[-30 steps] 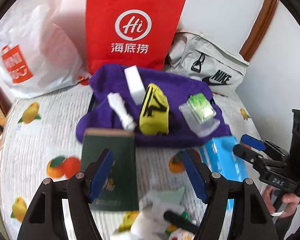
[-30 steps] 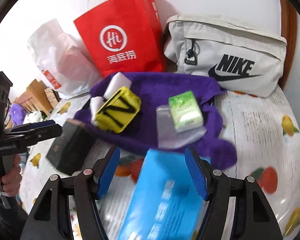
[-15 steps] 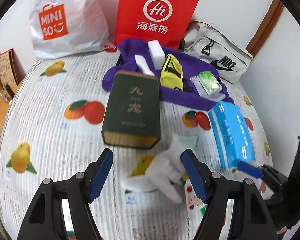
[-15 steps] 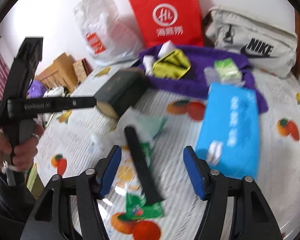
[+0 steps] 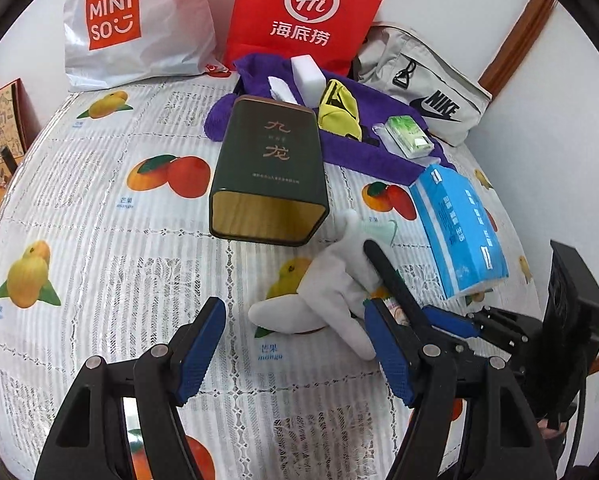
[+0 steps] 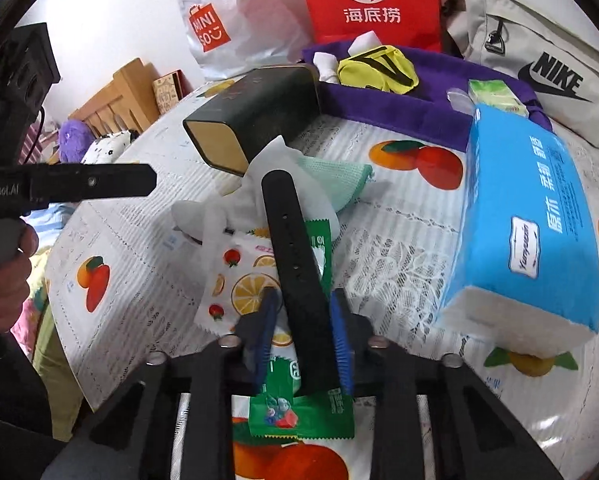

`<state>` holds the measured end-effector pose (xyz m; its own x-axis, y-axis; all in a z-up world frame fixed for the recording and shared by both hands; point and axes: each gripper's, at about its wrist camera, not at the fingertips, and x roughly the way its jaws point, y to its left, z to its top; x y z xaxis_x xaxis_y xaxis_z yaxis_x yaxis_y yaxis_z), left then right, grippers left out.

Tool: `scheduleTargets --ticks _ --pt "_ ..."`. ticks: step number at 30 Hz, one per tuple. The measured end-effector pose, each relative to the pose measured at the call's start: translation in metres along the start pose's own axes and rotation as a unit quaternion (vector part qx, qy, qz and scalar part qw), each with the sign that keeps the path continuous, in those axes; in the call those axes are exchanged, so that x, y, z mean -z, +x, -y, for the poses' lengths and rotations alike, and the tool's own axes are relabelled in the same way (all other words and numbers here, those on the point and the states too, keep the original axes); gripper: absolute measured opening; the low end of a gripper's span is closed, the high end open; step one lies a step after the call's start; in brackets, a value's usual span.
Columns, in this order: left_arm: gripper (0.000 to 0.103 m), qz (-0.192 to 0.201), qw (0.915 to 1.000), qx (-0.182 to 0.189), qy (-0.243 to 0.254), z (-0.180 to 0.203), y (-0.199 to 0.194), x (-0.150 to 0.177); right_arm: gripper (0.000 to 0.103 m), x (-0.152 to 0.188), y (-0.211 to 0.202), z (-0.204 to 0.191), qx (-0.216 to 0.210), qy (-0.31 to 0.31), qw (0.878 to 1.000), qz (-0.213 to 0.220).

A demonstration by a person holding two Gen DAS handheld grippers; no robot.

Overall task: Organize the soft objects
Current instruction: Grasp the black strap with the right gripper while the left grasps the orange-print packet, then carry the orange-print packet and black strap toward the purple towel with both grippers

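Note:
A black strap (image 6: 287,232) lies across a white cloth (image 5: 319,300), a mint mesh piece (image 6: 335,176) and fruit-print snack packets (image 6: 243,280) on the fruit-patterned tablecloth. My right gripper (image 6: 303,324) has its jaws closing on the strap's near end, with the blue pads at both its edges. From the left wrist view the right gripper (image 5: 451,324) comes in from the right beside the strap (image 5: 387,272). My left gripper (image 5: 295,344) stands open just in front of the white cloth, nothing between its pads. A blue tissue pack (image 6: 539,220) lies to the right.
A dark green tin box (image 5: 271,168) lies on its side behind the cloth. Behind it a purple towel (image 5: 363,152) carries a yellow pouch (image 5: 339,108), a white sponge and a green tissue packet. A Miniso bag (image 5: 131,28), a red bag (image 5: 307,12) and a Nike bag (image 5: 431,92) line the wall.
Both grippers have drawn back from the purple towel toward the near part of the table and sunk lower. The right jaws have narrowed from wide apart to around the black strap.

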<state>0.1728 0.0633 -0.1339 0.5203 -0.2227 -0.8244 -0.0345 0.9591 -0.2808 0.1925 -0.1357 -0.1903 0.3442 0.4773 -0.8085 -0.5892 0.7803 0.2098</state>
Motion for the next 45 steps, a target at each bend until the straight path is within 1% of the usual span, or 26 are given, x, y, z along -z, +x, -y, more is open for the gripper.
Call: scheduleTargets --ticks 4,7,9,14,20,23,25,26,29,30,32,34,36,38,40,41,43,44,45 --pt "0.070 -0.005 0.9999 0.012 0.010 -0.004 0.002 0.002 0.020 -0.003 -0.015 -0.005 -0.004 0.014 1.000 0.013" --pt "0.070 -0.006 0.9998 0.016 0.012 -0.008 0.004 0.002 0.020 -0.002 -0.031 -0.009 0.008 0.020 0.999 0.029" --pt "0.070 -0.008 0.9996 0.021 0.017 -0.008 0.005 0.002 0.020 0.001 -0.036 -0.009 0.015 0.031 0.999 0.027" --pt "0.070 -0.007 0.9993 0.027 0.025 -0.002 0.009 0.005 0.020 0.020 -0.060 -0.009 0.049 0.038 0.998 0.031" --pt "0.070 -0.011 0.9985 0.042 0.032 0.019 0.019 0.017 0.020 0.049 -0.071 0.005 0.074 0.050 0.996 0.017" --pt "0.071 -0.016 0.9976 0.048 0.047 0.040 0.025 0.022 0.020 0.063 -0.074 0.017 0.072 0.064 0.995 0.012" --pt "0.075 -0.017 0.9971 0.050 0.054 0.053 0.029 0.024 0.020 0.072 -0.076 0.024 0.069 0.072 0.995 0.013" --pt "0.078 -0.018 0.9971 0.047 0.057 0.059 0.032 0.025 0.020 0.075 -0.077 0.027 0.068 0.075 0.995 0.013" --pt "0.080 -0.024 0.9969 0.031 0.068 0.079 0.041 0.028 0.021 0.086 -0.079 0.039 0.066 0.084 0.994 0.013" --pt "0.082 -0.025 0.9972 0.016 0.069 0.086 0.047 0.029 0.021 0.088 -0.080 0.041 0.065 0.085 0.994 0.014" --pt "0.083 -0.025 0.9969 -0.010 0.074 0.092 0.056 0.031 0.020 0.093 -0.083 0.046 0.069 0.085 0.994 0.015" --pt "0.083 -0.034 0.9962 -0.031 0.074 0.095 0.068 0.033 0.020 0.097 -0.084 0.051 0.072 0.085 0.994 0.017" --pt "0.083 -0.018 0.9958 -0.048 0.076 0.098 0.069 0.035 0.020 0.099 -0.084 0.054 0.071 0.088 0.993 0.018" --pt "0.083 -0.018 0.9958 -0.049 0.076 0.099 0.070 0.035 0.020 0.102 -0.084 0.057 0.070 0.090 0.993 0.020" --pt "0.071 -0.013 0.9951 -0.057 0.080 0.099 0.068 0.035 0.020 0.104 -0.083 0.058 0.066 0.093 0.993 0.024" --pt "0.059 -0.012 0.9943 -0.063 0.085 0.099 0.067 0.036 0.020 0.104 -0.083 0.057 0.063 0.093 0.993 0.026" --pt "0.052 -0.011 0.9949 -0.054 0.085 0.096 0.061 0.035 0.020 0.105 -0.084 0.056 0.060 0.092 0.993 0.030" --pt "0.047 -0.007 0.9953 -0.052 0.081 0.093 0.057 0.035 0.020 0.105 -0.084 0.055 0.058 0.090 0.994 0.032" --pt "0.045 -0.003 0.9956 -0.050 0.079 0.091 0.054 0.034 0.020 0.105 -0.084 0.054 0.058 0.088 0.994 0.033"
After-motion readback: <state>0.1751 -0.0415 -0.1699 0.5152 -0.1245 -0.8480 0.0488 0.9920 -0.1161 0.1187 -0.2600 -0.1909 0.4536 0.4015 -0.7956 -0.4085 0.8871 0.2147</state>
